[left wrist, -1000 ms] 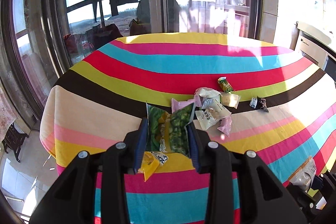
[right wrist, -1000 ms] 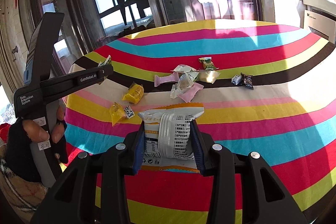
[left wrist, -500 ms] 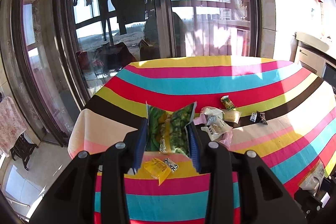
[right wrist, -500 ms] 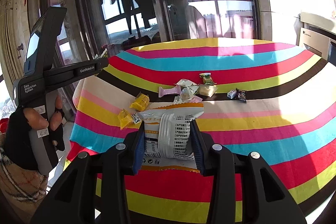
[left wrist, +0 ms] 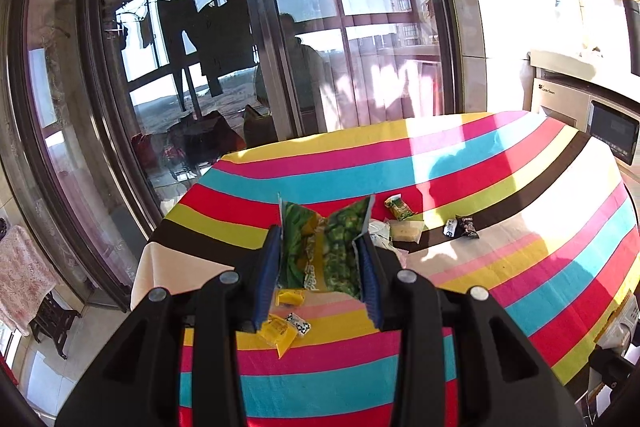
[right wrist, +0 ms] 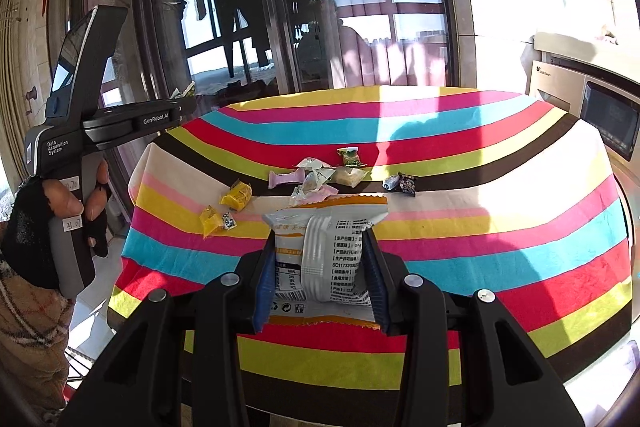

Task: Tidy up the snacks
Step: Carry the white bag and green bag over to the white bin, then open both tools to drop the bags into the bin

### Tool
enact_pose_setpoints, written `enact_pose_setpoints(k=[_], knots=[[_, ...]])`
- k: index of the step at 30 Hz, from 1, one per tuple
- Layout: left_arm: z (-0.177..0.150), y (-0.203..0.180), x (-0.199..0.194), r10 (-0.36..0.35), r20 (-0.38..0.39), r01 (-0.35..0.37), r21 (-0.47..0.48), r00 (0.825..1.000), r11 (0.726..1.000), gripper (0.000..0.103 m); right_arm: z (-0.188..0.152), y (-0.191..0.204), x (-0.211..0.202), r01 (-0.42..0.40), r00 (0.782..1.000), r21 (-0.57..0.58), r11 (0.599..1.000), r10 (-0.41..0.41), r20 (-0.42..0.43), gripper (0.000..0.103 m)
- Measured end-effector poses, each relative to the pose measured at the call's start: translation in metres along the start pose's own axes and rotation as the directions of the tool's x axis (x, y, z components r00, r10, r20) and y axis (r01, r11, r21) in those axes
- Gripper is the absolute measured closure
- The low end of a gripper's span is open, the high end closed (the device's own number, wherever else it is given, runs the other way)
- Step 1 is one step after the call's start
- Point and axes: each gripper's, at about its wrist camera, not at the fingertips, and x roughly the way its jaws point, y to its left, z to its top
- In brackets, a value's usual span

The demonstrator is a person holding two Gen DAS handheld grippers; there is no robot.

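Note:
My left gripper is shut on a green snack packet and holds it high above the striped table. My right gripper is shut on a white and orange snack packet, also lifted above the table. A cluster of small snacks lies mid-table, with two yellow packets to its left and two small dark candies to its right. The left gripper's body shows at the left of the right wrist view.
Large glass doors stand behind the table. A white appliance stands at the right. The floor lies below the table's left edge. Yellow packets lie under the left gripper.
Both grippers have risen and pulled back from the table with their packets still held. The table now looks smaller and lower in both views.

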Motion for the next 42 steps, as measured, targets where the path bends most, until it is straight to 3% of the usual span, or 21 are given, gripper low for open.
enact_pose_setpoints(k=[7,10,12,14,16,18,20,22,24,26,27,28,29,30,31,32,33,35,38,39,42], knots=[[0.002,-0.059,-0.02,-0.07,0.026,0.066,0.117,0.997,0.991,0.066,-0.022,-0.056,-0.047,0.106,0.994,0.055,0.993,-0.106,0.0,0.064],[0.0,-0.093,-0.03,-0.137,0.027,0.131,0.17,0.99,0.977,0.066,-0.036,-0.079,-0.071,0.168,0.986,0.066,0.983,-0.168,-0.013,0.064],[-0.006,-0.119,-0.036,-0.221,0.0,0.217,0.195,0.975,0.957,0.066,-0.048,-0.097,-0.088,0.218,0.976,0.094,0.971,-0.217,-0.024,0.064],[-0.017,-0.149,-0.041,-0.347,-0.065,0.352,0.205,0.936,0.913,0.066,-0.062,-0.117,-0.105,0.272,0.962,0.137,0.952,-0.27,-0.038,0.064],[-0.029,-0.18,-0.044,-0.483,-0.155,0.506,0.185,0.862,0.843,0.066,-0.078,-0.139,-0.124,0.336,0.942,0.187,0.923,-0.331,-0.056,0.064],[-0.042,-0.213,-0.049,-0.601,-0.238,0.641,0.16,0.763,0.751,0.066,-0.094,-0.158,-0.141,0.398,0.917,0.234,0.887,-0.389,-0.084,0.064],[-0.055,-0.247,-0.057,-0.703,-0.306,0.761,0.138,0.642,0.634,0.066,-0.112,-0.176,-0.159,0.461,0.887,0.271,0.845,-0.445,-0.121,0.064],[-0.069,-0.282,-0.066,-0.786,-0.366,0.862,0.103,0.498,0.497,0.066,-0.129,-0.192,-0.172,0.52,0.854,0.299,0.8,-0.491,-0.17,0.064],[-0.083,-0.313,-0.077,-0.818,-0.422,0.914,0.074,0.39,0.398,0.064,-0.144,-0.206,-0.182,0.564,0.826,0.332,0.756,-0.522,-0.214,0.064],[-0.098,-0.338,-0.084,-0.851,-0.463,0.962,0.016,0.249,0.272,0.056,-0.157,-0.22,-0.189,0.589,0.808,0.361,0.723,-0.529,-0.26,0.062],[-0.105,-0.348,-0.087,-0.852,-0.479,0.971,0.005,0.211,0.238,0.038,-0.161,-0.224,-0.192,0.602,0.798,0.371,0.707,-0.534,-0.279,0.062],[-0.11,-0.355,-0.09,-0.851,-0.484,0.973,0.007,0.205,0.23,0.027,-0.165,-0.228,-0.193,0.617,0.787,0.384,0.687,-0.54,-0.298,0.057],[-0.114,-0.357,-0.092,-0.854,-0.475,0.972,0.012,0.213,0.236,0.013,-0.169,-0.231,-0.195,0.629,0.777,0.4,0.667,-0.544,-0.316,0.045],[-0.116,-0.356,-0.092,-0.857,-0.462,0.969,0.02,0.228,0.247,0.009,-0.17,-0.233,-0.197,0.634,0.773,0.418,0.651,-0.548,-0.318,0.038],[-0.117,-0.352,-0.093,-0.856,-0.453,0.964,0.036,0.25,0.262,0.008,-0.171,-0.233,-0.198,0.632,0.774,0.433,0.643,-0.553,-0.308,0.033],[-0.116,-0.346,-0.09,-0.849,-0.446,0.956,0.065,0.285,0.287,0.007,-0.17,-0.233,-0.198,0.626,0.778,0.439,0.644,-0.552,-0.299,0.033],[-0.115,-0.339,-0.086,-0.839,-0.431,0.942,0.098,0.332,0.322,0.006,-0.167,-0.231,-0.195,0.621,0.783,0.435,0.652,-0.549,-0.294,0.033],[-0.108,-0.315,-0.07,-0.804,-0.388,0.892,0.161,0.451,0.423,0.005,-0.16,-0.225,-0.186,0.602,0.798,0.425,0.676,-0.534,-0.281,0.032],[-0.104,-0.272,-0.043,-0.725,-0.333,0.797,0.206,0.602,0.567,0.005,-0.146,-0.209,-0.154,0.537,0.843,0.404,0.74,-0.465,-0.269,0.031],[-0.103,-0.256,-0.033,-0.691,-0.317,0.759,0.212,0.649,0.616,0.005,-0.141,-0.201,-0.14,0.515,0.856,0.385,0.766,-0.439,-0.271,0.031],[-0.104,-0.199,-0.004,-0.579,-0.275,0.636,0.205,0.767,0.744,0.004,-0.123,-0.17,-0.094,0.426,0.896,0.317,0.847,-0.348,-0.274,0.031]])
